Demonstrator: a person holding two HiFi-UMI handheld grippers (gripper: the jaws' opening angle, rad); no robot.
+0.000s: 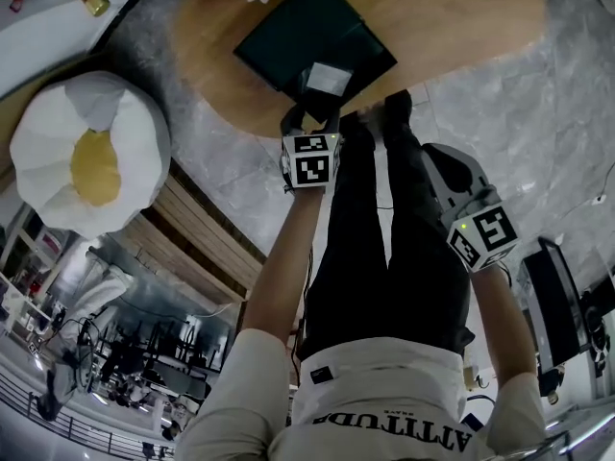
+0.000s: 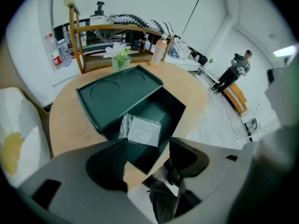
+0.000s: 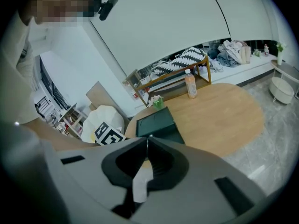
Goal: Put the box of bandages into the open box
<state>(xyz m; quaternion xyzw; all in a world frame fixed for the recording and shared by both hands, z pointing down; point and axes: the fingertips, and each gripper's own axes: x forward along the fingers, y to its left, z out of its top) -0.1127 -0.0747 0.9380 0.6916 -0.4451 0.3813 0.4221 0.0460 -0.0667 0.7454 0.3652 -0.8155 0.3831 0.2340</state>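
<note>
Shirt [image 1: 384, 392] was closest, and its print looked like "ATTITUDE". That was the only writing I could read, nothing legible on the bandages [image 2: 142, 130]. Those lay plastic-wrapped inside the open box [image 2: 175, 107] on the counter [image 2: 65, 125]. Left claw [image 2: 147, 148] hung just above, wide open and empty; right claw [image 3: 145, 141] was pinched closed on nothing. I'd lift straight up, clear of wrap and rim.

Head view: table [image 1: 452, 27] is cut off at the 12 o'clock edge. The 6 o'clock corner of the open box [image 1: 370, 56] is hidden under the left gripper [image 1: 309, 115].
Box of bandages [image 2: 145, 130]: print unreadable through the wrap.
Right gripper view: open box's 6 o'clock edge sits behind the right gripper [image 3: 146, 139].
Bottle [image 3: 190, 87] label too small to read.
</note>
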